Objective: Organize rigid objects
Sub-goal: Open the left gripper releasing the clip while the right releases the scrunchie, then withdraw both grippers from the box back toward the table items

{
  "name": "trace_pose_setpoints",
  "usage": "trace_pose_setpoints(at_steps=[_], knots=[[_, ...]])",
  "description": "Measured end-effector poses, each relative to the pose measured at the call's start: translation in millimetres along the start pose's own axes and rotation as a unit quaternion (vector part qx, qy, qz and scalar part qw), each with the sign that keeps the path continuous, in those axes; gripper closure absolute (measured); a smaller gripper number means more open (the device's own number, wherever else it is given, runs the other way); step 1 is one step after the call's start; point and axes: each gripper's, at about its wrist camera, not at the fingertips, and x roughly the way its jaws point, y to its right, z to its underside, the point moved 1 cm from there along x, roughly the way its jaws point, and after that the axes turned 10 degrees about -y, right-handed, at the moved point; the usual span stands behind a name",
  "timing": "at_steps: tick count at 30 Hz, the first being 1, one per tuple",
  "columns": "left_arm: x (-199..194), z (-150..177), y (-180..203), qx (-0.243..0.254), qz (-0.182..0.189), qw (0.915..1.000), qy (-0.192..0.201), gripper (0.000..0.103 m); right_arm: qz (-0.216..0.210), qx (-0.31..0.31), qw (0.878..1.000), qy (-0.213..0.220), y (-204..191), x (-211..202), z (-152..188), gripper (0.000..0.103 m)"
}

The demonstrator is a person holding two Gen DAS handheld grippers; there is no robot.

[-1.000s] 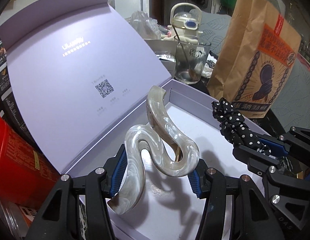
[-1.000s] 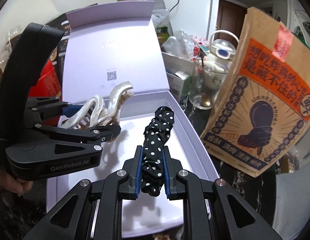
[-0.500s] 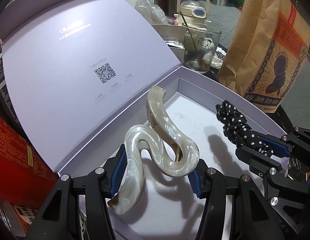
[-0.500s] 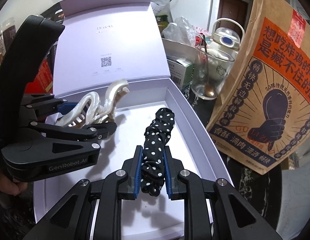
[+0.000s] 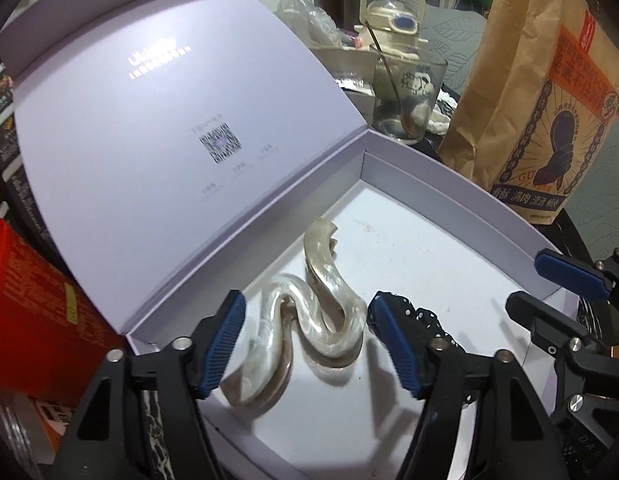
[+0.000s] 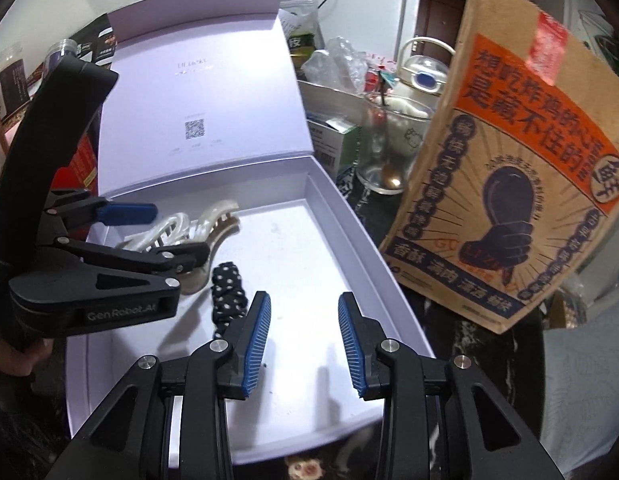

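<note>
Two items are lying on the floor of the open lavender box: the pearly hair claw toward its hinged-lid edge and left corner, and the polka-dot scrunchie just beside it, nearer the middle. Both grippers have just been opening. The left gripper is standing half spread with the claw loose between its pads, and the right gripper is parted over bare floor, gripping nothing. I judge the drop-off step is finishing; next, both need lifting clear without snagging. Around the box, a brown paper bag, a glass and a red carton are crowding the dark marble-patterned table.
</note>
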Motion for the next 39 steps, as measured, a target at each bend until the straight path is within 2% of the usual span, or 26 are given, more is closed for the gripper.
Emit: trace_pose_setpoints(at_steps=[2,12,14,17,21,28,30,32,35,39], knots=[[-5.5,0.6,0.0,-0.003,-0.003,1.0000,0.006,0.026,0.002,0.003,1.000,0.001,2.6,-2.8,0.8,0.067],[-26.3,-0.6,10.5,-0.004,-0.005,0.9998,0.020,0.025,0.010,0.016,1.000,0.020,13.4,-29.0,4.6,0.067],[-33.5,1.2,13.6,-0.002,-0.005,0.9996,0.026,0.020,0.012,0.017,0.999,0.025,14.8,-33.8,5.2,0.061],[-44.6,3.4,18.7,0.002,-0.011,0.9992,0.038,0.015,0.018,0.019,0.999,0.036,16.5,-45.9,7.0,0.061],[-58.4,4.5,24.1,0.004,-0.011,0.9987,0.050,0.015,0.024,0.025,0.998,0.049,19.9,-63.4,10.3,0.058],[-90.5,11.8,35.8,0.016,-0.009,0.9970,0.076,0.012,0.037,0.028,0.996,0.074,21.5,-97.1,23.0,0.046],[-98.8,14.7,39.3,0.020,-0.006,0.9964,0.082,0.009,0.041,0.029,0.995,0.081,22.2,-105.8,26.7,0.044],[-107.0,18.1,42.4,0.021,-0.008,0.9959,0.087,0.002,0.043,0.030,0.995,0.085,23.1,-113.4,30.7,0.044],[-118.2,25.0,48.0,0.028,-0.011,0.9947,0.098,0.002,0.048,0.033,0.994,0.093,24.2,-125.3,37.3,0.038],[-131.2,35.1,57.7,0.038,-0.007,0.9938,0.104,0.002,0.059,0.038,0.992,0.103,26.4,-142.0,49.3,0.035]])
